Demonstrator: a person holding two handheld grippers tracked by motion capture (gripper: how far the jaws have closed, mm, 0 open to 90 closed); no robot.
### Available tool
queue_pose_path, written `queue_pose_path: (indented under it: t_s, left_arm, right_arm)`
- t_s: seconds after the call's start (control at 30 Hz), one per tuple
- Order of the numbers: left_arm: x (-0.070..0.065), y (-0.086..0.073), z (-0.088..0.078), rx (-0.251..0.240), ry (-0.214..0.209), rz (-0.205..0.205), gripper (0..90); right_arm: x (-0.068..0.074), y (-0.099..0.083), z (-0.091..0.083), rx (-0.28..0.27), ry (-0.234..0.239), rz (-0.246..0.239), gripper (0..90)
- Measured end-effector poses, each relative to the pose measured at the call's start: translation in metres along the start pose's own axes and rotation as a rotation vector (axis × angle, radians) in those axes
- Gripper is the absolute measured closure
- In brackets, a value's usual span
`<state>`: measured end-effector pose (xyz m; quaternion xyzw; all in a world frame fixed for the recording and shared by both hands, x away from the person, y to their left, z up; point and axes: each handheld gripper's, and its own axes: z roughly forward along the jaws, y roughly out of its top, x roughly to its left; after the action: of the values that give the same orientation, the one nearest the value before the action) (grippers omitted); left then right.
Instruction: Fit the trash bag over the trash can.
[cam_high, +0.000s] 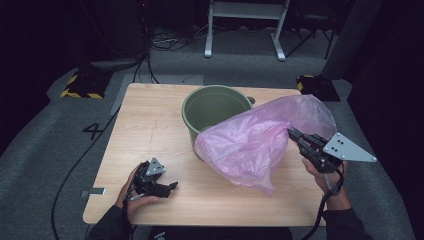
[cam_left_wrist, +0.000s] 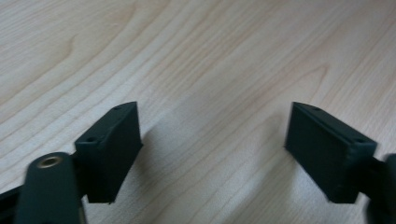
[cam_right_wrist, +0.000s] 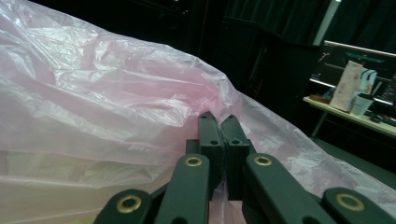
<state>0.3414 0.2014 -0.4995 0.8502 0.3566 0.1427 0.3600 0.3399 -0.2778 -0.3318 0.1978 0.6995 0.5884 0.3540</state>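
Right gripper (cam_high: 291, 132), jaws clamped on pink bag (cam_high: 250, 145), holds it right of green bucket (cam_high: 216, 107). Left gripper (cam_high: 172, 186) far off, near-left, jaws wide, empty.

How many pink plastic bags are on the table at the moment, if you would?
1: the pink bag hangs beside the green bucket, pinched in the right gripper.

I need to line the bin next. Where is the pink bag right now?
In the high view the pink bag hangs right of centre, pinched by the right tongs and draped against the green bucket.
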Motion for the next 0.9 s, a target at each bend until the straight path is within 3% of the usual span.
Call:
queue_pose_path:
  t_s: [0.03,0.43,0.77,0.9]
  left_arm:
    - [-0.001,0.001,-0.001,-0.011,0.003,0.003,14.8]
    - [-0.004,0.014,-0.018,-0.092,0.015,0.026,16.1]
    - [-0.003,0.038,-0.049,-0.234,0.025,0.03,15.6]
    - [-0.004,0.053,-0.062,-0.283,0.037,0.051,15.6]
  right_arm:
    - [-0.001,0.0,0.002,0.006,-0.003,0.003,89.8]
    - [-0.014,0.002,0.025,0.051,-0.063,0.021,89.8]
    - [-0.024,0.002,0.045,0.104,-0.092,0.033,89.8]
    - [-0.026,0.004,0.053,0.136,-0.108,0.015,89.8]
